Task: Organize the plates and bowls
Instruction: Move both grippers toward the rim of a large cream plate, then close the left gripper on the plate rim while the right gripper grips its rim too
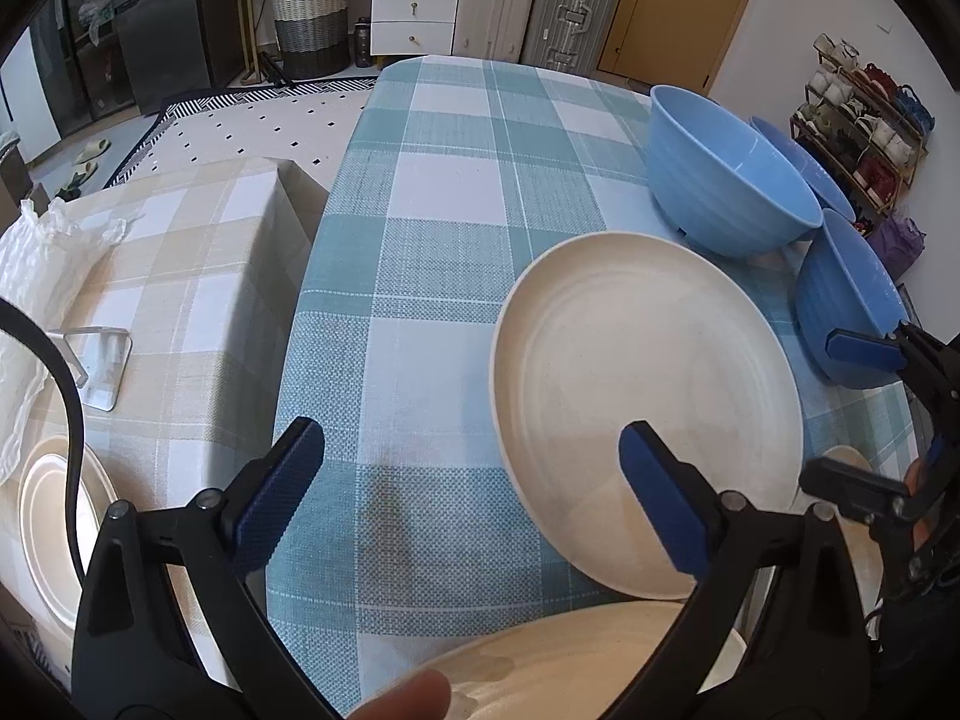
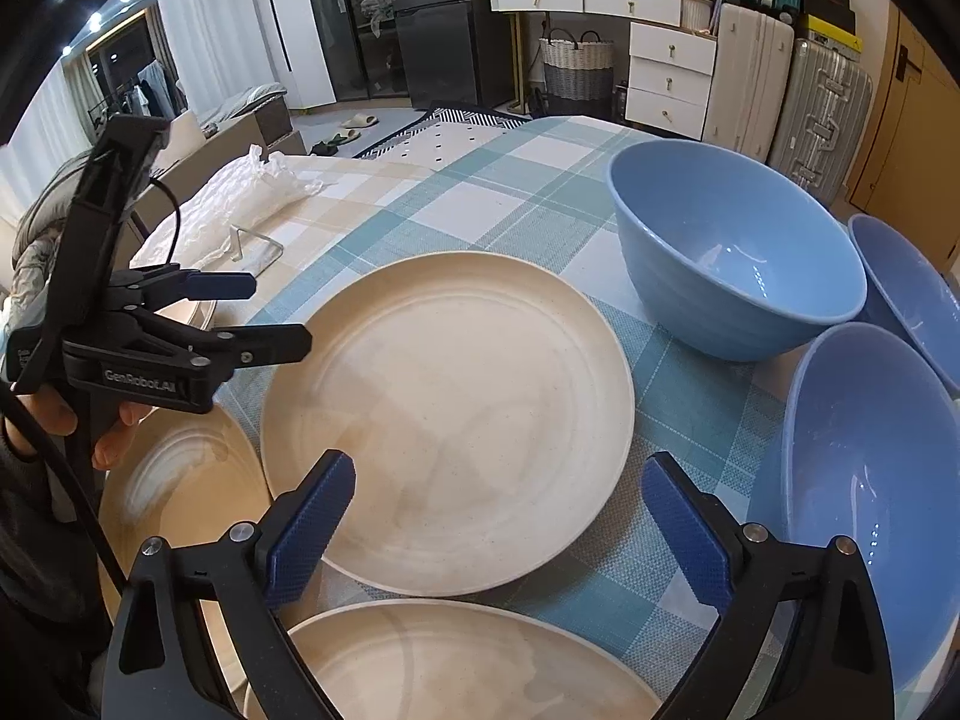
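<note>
Both grippers hang open and empty over the blue-checked tablecloth (image 2: 528,192). The right gripper (image 2: 501,534) hovers above a cream plate's (image 2: 447,420) near rim — three blue bowls (image 2: 735,258) cluster to its right. The left gripper (image 1: 474,492) hovers beside that plate; two more cream plates (image 2: 180,480) lie nearer the person.

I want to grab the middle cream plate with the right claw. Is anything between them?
Nothing visible: the open right claw already hangs over the near rim of the round cream plate.
</note>
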Demonstrator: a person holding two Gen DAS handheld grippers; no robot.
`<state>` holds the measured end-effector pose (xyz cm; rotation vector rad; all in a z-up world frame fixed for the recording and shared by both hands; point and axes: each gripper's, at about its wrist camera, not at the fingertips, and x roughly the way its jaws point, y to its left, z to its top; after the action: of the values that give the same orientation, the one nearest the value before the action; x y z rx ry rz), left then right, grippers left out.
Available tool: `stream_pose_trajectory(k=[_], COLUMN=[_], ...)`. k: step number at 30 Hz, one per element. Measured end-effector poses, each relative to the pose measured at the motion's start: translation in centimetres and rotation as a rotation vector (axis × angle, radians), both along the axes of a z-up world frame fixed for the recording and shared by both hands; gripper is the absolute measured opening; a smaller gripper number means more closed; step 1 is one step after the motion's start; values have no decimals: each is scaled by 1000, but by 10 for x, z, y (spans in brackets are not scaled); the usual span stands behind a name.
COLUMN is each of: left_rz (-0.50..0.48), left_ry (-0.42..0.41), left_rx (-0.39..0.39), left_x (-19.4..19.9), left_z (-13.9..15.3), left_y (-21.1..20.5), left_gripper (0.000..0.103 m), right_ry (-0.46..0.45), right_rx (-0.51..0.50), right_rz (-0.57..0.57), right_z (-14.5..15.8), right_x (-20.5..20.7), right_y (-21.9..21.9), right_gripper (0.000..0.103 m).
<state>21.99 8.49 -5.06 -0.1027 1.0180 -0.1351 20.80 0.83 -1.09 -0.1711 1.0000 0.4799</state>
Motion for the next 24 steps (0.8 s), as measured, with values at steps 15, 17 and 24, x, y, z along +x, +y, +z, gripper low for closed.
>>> stream_pose_trajectory(k=[15,17,24], left_rz=[-11,-16,-28], left_ry=[16,22,28], left_rx=[-17,-16,-16], left_x=[3,4,6], left_z=[-7,-9,-14], left_y=[0,-2,-8], left_gripper=[95,93,92], right_ry=[99,103,111], right_rx=[1,7,-14], right_rz=[-38,-67,-115], right_z=[-22,-25,-29], right_x=[19,25,30], right_y=[10,6,2], right_gripper=[96,96,96])
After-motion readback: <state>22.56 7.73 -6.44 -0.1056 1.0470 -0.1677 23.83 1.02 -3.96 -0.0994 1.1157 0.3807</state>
